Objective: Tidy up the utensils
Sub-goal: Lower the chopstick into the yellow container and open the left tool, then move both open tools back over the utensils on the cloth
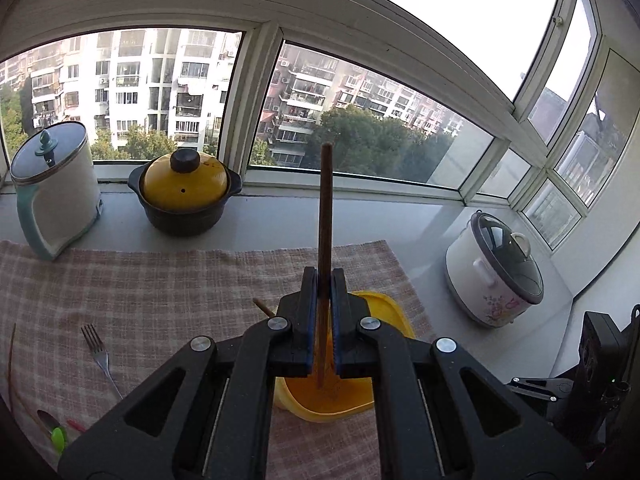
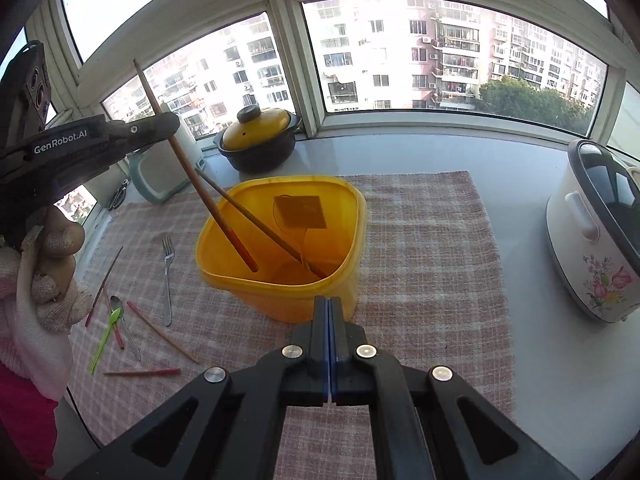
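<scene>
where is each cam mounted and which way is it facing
Left wrist: on the left gripper, facing the window over the yellow container; its fingers pinch a chopstick.
Right wrist: on the right gripper, shut and empty, facing the container from its near side; the gloved hand shows at left.
Shared: container, chopstick, yellow-lidded pot, fork, rice cooker.

Right gripper (image 2: pixel 329 312) sits at the bottom, jaws shut with nothing between them, just in front of the yellow tub (image 2: pixel 280 276). On the left, a gloved hand (image 2: pixel 48 276) holds the left gripper (image 2: pixel 170 123), clamped on a chopstick (image 2: pixel 200 184) whose tip dips into the tub. Another chopstick (image 2: pixel 264 228) already leans inside. On the checked cloth (image 2: pixel 432 248) left of the tub: a fork (image 2: pixel 167 276), a metal spoon (image 2: pixel 127 328), a green spoon (image 2: pixel 105 338) and loose chopsticks. Rice cooker (image 2: pixel 592 240) on the right, yellow-lidded pot (image 2: pixel 260 140) by the window.
</scene>
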The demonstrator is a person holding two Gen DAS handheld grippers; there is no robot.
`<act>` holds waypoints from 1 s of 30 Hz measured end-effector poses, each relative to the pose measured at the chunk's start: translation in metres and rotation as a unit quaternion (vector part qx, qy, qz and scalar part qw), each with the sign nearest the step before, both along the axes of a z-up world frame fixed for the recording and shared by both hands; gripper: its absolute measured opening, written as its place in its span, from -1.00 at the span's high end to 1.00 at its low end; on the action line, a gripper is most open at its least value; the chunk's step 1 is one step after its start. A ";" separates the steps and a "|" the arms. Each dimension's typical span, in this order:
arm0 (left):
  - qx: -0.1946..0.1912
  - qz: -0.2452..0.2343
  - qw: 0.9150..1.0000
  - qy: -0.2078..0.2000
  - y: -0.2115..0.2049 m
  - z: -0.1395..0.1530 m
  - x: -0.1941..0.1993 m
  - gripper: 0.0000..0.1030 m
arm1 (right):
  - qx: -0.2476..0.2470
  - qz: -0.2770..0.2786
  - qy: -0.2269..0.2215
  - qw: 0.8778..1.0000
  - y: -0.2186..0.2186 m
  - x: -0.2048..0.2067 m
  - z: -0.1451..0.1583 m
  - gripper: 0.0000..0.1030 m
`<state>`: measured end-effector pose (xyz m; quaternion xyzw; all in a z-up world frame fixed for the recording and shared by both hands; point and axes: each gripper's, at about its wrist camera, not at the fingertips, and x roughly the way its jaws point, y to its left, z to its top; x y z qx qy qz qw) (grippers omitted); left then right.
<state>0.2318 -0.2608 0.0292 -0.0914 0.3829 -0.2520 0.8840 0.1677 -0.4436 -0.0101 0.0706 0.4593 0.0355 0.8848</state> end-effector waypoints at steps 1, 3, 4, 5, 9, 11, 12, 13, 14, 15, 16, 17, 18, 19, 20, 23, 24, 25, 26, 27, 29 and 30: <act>0.002 0.000 1.000 0.005 -0.002 -0.005 0.001 0.92 | 0.000 0.001 0.001 1.000 0.000 0.000 -0.001 1.00; 0.005 0.000 1.000 0.015 -0.004 -0.013 0.002 0.92 | 0.002 0.001 0.002 1.000 -0.002 0.000 -0.002 1.00; 0.006 0.000 1.000 0.019 -0.006 -0.017 0.002 0.92 | 0.002 0.002 0.003 1.000 -0.002 0.000 -0.003 1.00; 0.008 0.000 1.000 0.023 -0.007 -0.020 0.002 0.92 | 0.003 0.003 0.004 1.000 -0.001 -0.001 -0.004 1.00; 0.017 -0.006 0.999 0.034 -0.011 -0.028 0.000 0.92 | 0.008 0.009 0.008 1.000 0.001 0.000 -0.007 1.00; 0.017 -0.010 0.999 0.036 -0.012 -0.030 -0.002 0.92 | 0.010 0.012 0.010 1.000 0.003 0.000 -0.009 1.00; 0.017 -0.010 0.999 0.037 -0.012 -0.029 -0.002 0.92 | 0.011 0.014 0.012 1.000 0.004 0.001 -0.010 1.00; 0.017 -0.011 0.999 0.037 -0.012 -0.029 -0.003 0.92 | 0.010 0.017 0.013 1.000 0.006 0.001 -0.011 1.00; 0.018 -0.015 0.999 0.039 -0.012 -0.029 -0.003 0.92 | 0.011 0.019 0.014 1.000 0.007 0.001 -0.012 1.00; 0.019 -0.017 0.999 0.041 -0.012 -0.029 -0.003 0.92 | 0.012 0.021 0.014 1.000 0.008 0.001 -0.013 1.00; 0.022 -0.018 0.999 0.043 -0.011 -0.029 -0.004 0.81 | 0.013 0.024 0.014 1.000 0.010 0.000 -0.013 1.00; 0.023 -0.020 0.999 0.046 -0.011 -0.028 -0.004 0.67 | 0.013 0.025 0.014 1.000 0.011 0.000 -0.013 0.97; 0.022 -0.019 0.998 0.047 -0.009 -0.028 -0.005 0.35 | 0.013 0.026 0.013 0.999 0.012 0.000 -0.012 0.74; 0.020 -0.017 0.999 0.044 -0.007 -0.027 -0.006 0.20 | 0.014 0.026 0.010 1.000 0.013 0.000 -0.011 0.39; 0.020 -0.015 0.999 0.041 -0.005 -0.026 -0.008 0.20 | 0.013 0.026 0.005 1.000 0.014 -0.001 -0.010 0.31; 0.019 -0.016 0.999 0.040 0.000 -0.024 -0.011 0.20 | 0.009 0.031 0.004 0.999 0.018 -0.001 -0.010 0.23; 0.020 -0.015 0.999 0.040 0.002 -0.024 -0.012 0.20 | 0.009 0.033 0.005 0.999 0.020 -0.001 -0.011 0.08; 0.020 -0.015 0.999 0.039 0.005 -0.024 -0.013 0.20 | 0.004 0.030 0.003 1.000 0.022 -0.001 -0.011 -0.05; 0.020 -0.016 0.999 0.039 0.008 -0.023 -0.015 0.20 | 0.001 0.029 0.000 1.000 0.024 -0.002 -0.010 -0.10; 0.020 -0.016 0.999 0.040 0.012 -0.023 -0.016 0.20 | 0.000 0.030 -0.001 1.000 0.025 -0.002 -0.011 -0.13; 0.018 -0.014 0.999 0.042 0.020 -0.022 -0.019 0.20 | 0.004 0.032 -0.001 0.999 0.028 -0.002 -0.011 -0.16; 0.016 -0.012 0.999 0.042 0.025 -0.022 -0.019 0.20 | 0.005 0.033 -0.001 0.999 0.030 -0.002 -0.011 -0.23</act>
